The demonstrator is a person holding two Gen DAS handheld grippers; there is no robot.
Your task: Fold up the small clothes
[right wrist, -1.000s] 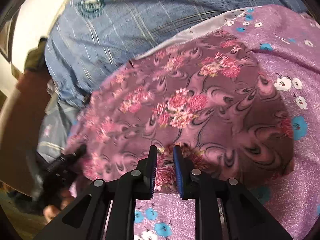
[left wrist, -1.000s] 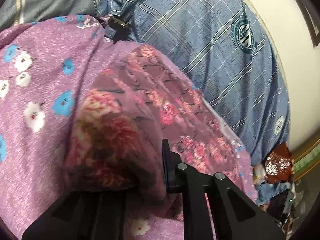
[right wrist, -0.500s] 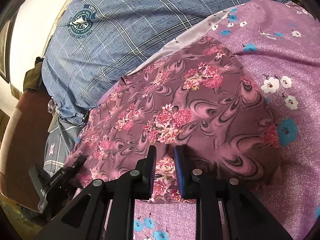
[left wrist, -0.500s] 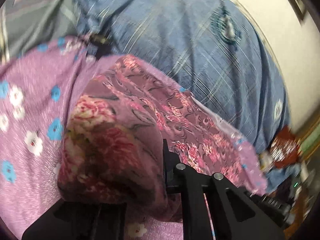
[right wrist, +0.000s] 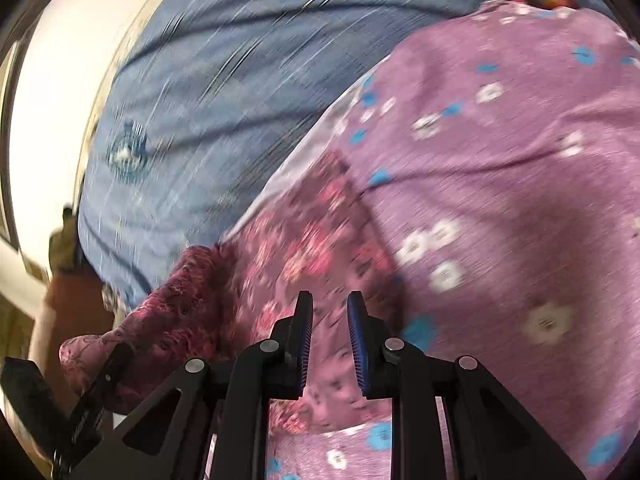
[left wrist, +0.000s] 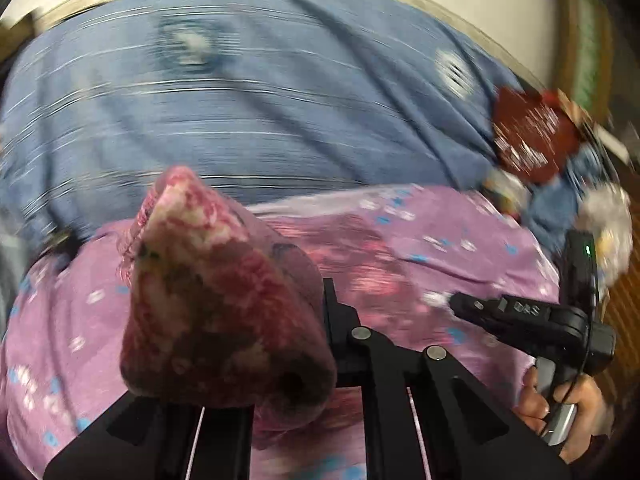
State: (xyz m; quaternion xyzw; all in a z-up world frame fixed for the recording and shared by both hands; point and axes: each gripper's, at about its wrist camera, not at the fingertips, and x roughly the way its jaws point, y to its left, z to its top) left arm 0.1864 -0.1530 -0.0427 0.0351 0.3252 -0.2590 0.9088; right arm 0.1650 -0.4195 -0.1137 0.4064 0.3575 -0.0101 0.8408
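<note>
- The left gripper (left wrist: 320,320) points down at a slant over the bed, its jaws clamped on a bunched corner of the maroon floral garment (left wrist: 224,312); that bunch rises in front of the lens and hides one finger.
- From the right wrist view, the left gripper (right wrist: 100,372) sits low at the left edge, with the lifted end of the garment draped over it.
- The right gripper (right wrist: 330,344) also tilts downward. Its blue ribbed pads (right wrist: 357,344) stand a narrow gap apart, with the garment's near edge lying in and below that gap; blur keeps me from telling whether the pads press the cloth.
- In the left wrist view, the right gripper (left wrist: 460,304) reaches in from the right, its tip just over the cloth, and a hand (left wrist: 560,404) wraps its handle at the lower right.
- The garment (right wrist: 304,264) lies on a purple flowered sheet (right wrist: 500,168), its long axis running from the raised end at the left gripper towards the right gripper; the rest of it is flat.
- A blue plaid quilt (left wrist: 260,100) lies beyond the sheet, against the pale wall (right wrist: 52,92).
- A dark red packet (left wrist: 528,136) rests at the quilt's far right end.
</note>
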